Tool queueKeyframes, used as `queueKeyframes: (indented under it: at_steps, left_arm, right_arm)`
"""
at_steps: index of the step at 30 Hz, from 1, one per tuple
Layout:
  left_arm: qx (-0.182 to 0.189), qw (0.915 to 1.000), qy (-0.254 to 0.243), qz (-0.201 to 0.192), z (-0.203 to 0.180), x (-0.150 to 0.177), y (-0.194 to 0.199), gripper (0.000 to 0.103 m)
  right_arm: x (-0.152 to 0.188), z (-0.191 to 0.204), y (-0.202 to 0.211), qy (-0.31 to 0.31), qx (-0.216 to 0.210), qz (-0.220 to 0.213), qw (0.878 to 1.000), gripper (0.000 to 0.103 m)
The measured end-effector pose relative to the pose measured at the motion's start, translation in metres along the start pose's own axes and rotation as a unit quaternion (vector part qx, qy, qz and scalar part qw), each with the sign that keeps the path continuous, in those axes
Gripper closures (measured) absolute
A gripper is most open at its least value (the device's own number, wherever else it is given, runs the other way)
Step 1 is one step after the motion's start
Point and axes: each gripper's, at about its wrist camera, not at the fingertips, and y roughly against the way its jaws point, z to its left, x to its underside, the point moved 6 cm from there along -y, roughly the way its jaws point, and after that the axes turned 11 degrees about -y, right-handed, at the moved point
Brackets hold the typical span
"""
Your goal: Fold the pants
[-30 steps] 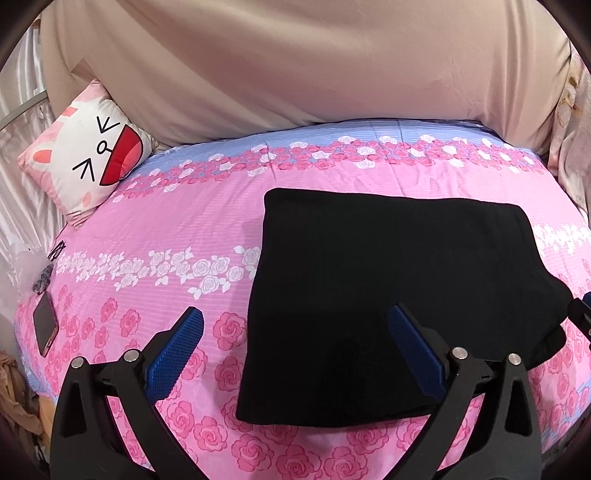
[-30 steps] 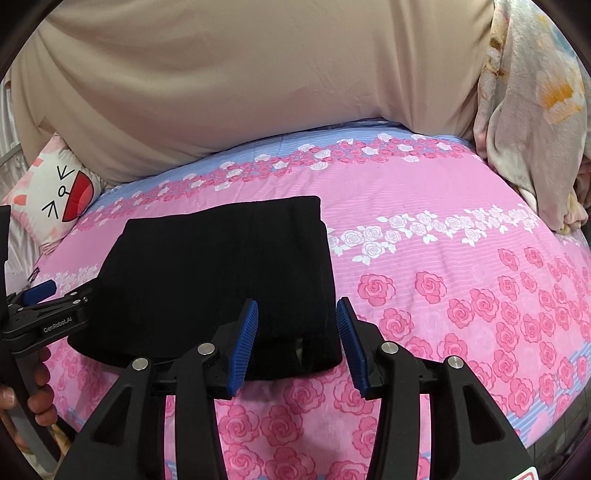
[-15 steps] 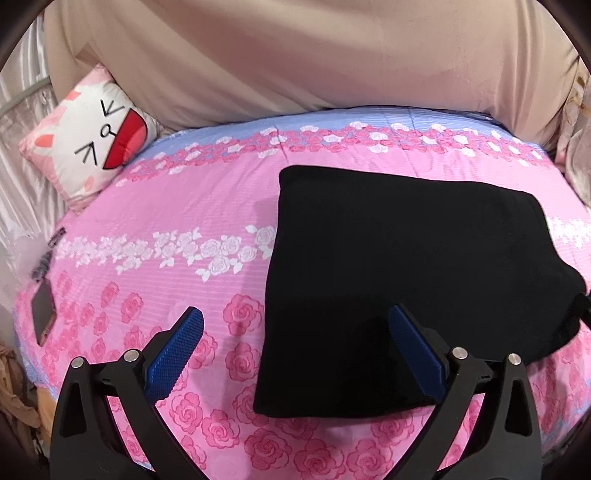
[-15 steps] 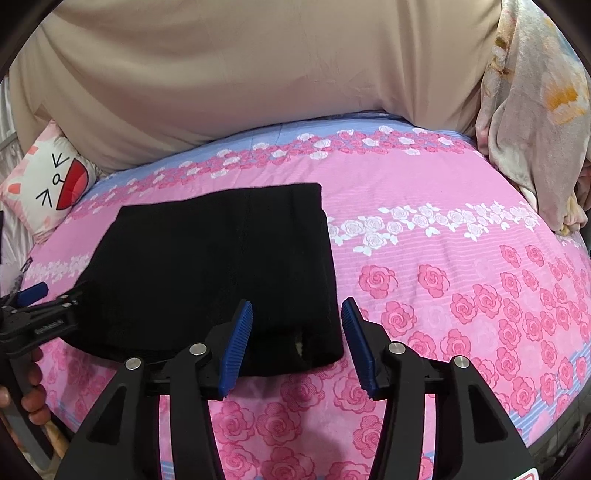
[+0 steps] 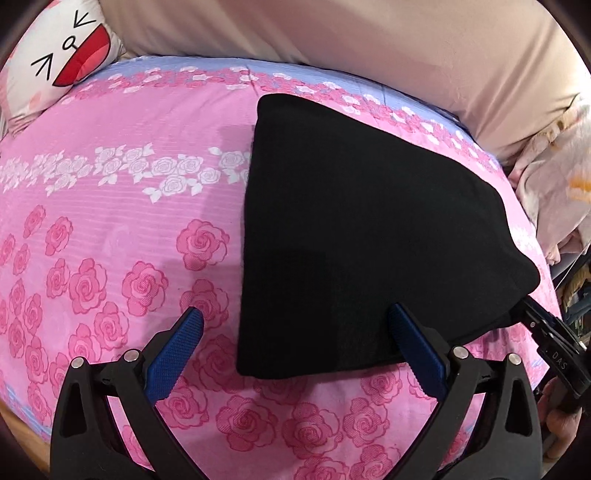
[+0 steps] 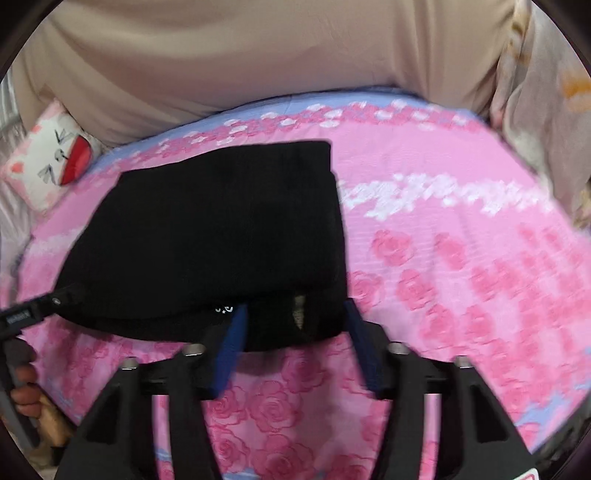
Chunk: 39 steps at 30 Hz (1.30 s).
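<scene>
The black pants lie folded into a flat rectangle on the pink rose bedsheet. My left gripper is wide open over the pants' near left corner, one finger on the sheet, the other over the cloth. In the right wrist view the pants lie centre left, and my right gripper is open with its fingers either side of the pants' near right corner. The right gripper's tip shows at the pants' right edge in the left wrist view. The left gripper shows at far left.
A cat-face pillow lies at the back left. A beige duvet covers the head of the bed. A floral blanket is heaped at the right. The bed's near edge is just below both grippers.
Both grippers have moved closer to the pants' near edge. The left view has swung right and down; the right gripper now straddles the near right corner. The pants have not moved.
</scene>
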Motion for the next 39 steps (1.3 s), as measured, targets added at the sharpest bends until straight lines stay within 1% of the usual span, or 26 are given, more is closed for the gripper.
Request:
queueKeyframes:
  at_steps: [1,3,6,8,10,12,13,14,15,16,17,18,20,21,22,24,25,26,28,31,32,33,35,37,38,39]
  left_arm:
    - [-0.003,1.0,-0.004,-0.002,-0.001,0.0,0.001,0.005]
    - [-0.02,0.9996,-0.021,-0.006,-0.005,-0.001,0.002,0.005]
    - [-0.043,0.9981,-0.041,-0.012,-0.011,-0.002,0.005,0.005]
    - [-0.054,0.9972,-0.05,-0.013,-0.013,-0.001,0.006,0.005]
    - [-0.054,0.9974,-0.047,-0.008,-0.013,0.0,0.005,0.005]
    - [-0.052,0.9977,-0.043,-0.005,-0.011,0.0,0.004,0.005]
    - [-0.05,0.9979,-0.042,-0.004,-0.01,0.001,0.004,0.005]
    - [-0.048,0.998,-0.041,-0.005,-0.01,0.001,0.004,0.005]
    - [-0.048,0.998,-0.041,-0.005,-0.009,0.0,0.003,0.005]
    - [-0.048,0.998,-0.041,-0.005,-0.008,0.0,0.003,0.005]
    - [-0.05,0.9979,-0.04,-0.005,-0.008,0.0,0.002,0.005]
    - [-0.051,0.9978,-0.041,-0.004,-0.009,0.0,0.002,0.005]
    - [-0.056,0.9974,-0.045,-0.005,-0.01,0.0,0.002,0.005]
    - [-0.058,0.9972,-0.047,-0.006,-0.011,0.0,0.002,0.005]
    - [-0.059,0.997,-0.049,-0.006,-0.011,-0.001,0.002,0.005]
    - [-0.057,0.9971,-0.05,-0.004,-0.011,-0.001,0.002,0.005]
    - [-0.057,0.9971,-0.051,-0.003,-0.01,-0.001,0.003,0.005]
    - [-0.056,0.9971,-0.052,-0.004,-0.01,-0.001,0.004,0.005]
    - [-0.055,0.9971,-0.053,-0.008,-0.01,-0.002,0.006,0.005]
    - [-0.059,0.9964,-0.06,-0.01,-0.013,-0.002,0.006,0.005]
    - [-0.058,0.9963,-0.062,-0.011,-0.014,-0.003,0.005,0.005]
    - [-0.056,0.9964,-0.063,-0.011,-0.016,-0.004,0.005,0.005]
    - [-0.053,0.9962,-0.067,-0.017,-0.02,-0.008,0.011,0.005]
    - [-0.05,0.9954,-0.075,-0.031,-0.025,-0.013,0.018,0.005]
    - [-0.055,0.9943,-0.081,-0.04,-0.027,-0.015,0.021,0.005]
    - [-0.062,0.9935,-0.086,-0.043,-0.028,-0.016,0.021,0.005]
  right_arm:
    - [0.0,0.001,-0.002,0.008,0.003,0.005,1.0,0.056]
    - [0.0,-0.002,-0.01,0.013,0.006,0.015,1.0,0.055]
    - [-0.003,-0.003,-0.005,0.003,-0.008,0.006,1.0,0.054]
    - [-0.004,-0.001,-0.009,0.014,-0.008,0.007,1.0,0.052]
    - [-0.005,0.004,-0.012,0.043,0.004,-0.002,0.999,0.052]
    - [-0.01,0.009,-0.011,0.06,0.002,-0.016,0.998,0.052]
    - [-0.015,0.01,-0.01,0.059,-0.009,-0.021,0.998,0.052]
    - [-0.019,0.01,-0.01,0.05,-0.028,-0.023,0.998,0.056]
    - [-0.023,0.011,-0.012,0.036,-0.056,-0.016,0.998,0.066]
    - [-0.028,0.012,-0.015,0.011,-0.094,-0.002,0.996,0.073]
    - [-0.033,0.014,-0.016,-0.003,-0.117,0.001,0.993,0.074]
    - [-0.037,0.017,-0.017,-0.004,-0.131,0.0,0.991,0.072]
    - [-0.039,0.023,-0.026,0.016,-0.123,0.007,0.992,0.069]
    - [-0.037,0.024,-0.039,0.022,-0.113,0.034,0.993,0.069]
    - [-0.034,0.023,-0.045,0.02,-0.104,0.043,0.993,0.07]
    - [-0.031,0.021,-0.041,0.014,-0.095,0.039,0.995,0.072]
    - [-0.03,0.019,-0.036,0.015,-0.079,0.033,0.996,0.072]
    - [-0.028,0.017,-0.032,0.017,-0.063,0.026,0.998,0.069]
    - [-0.024,0.015,-0.029,0.014,-0.073,0.03,0.997,0.066]
    - [-0.022,0.013,-0.043,0.002,-0.084,0.04,0.996,0.066]
    - [-0.025,0.014,-0.044,-0.002,-0.089,0.039,0.995,0.079]
    - [-0.028,0.016,-0.045,-0.003,-0.094,0.042,0.995,0.08]
    - [-0.043,0.021,-0.03,0.0,-0.107,0.015,0.994,0.08]
    - [-0.059,0.018,-0.001,-0.003,-0.107,-0.027,0.994,0.081]
    - [-0.062,0.013,0.007,-0.007,-0.106,-0.035,0.994,0.081]
    - [-0.061,0.007,0.007,-0.011,-0.102,-0.03,0.994,0.081]
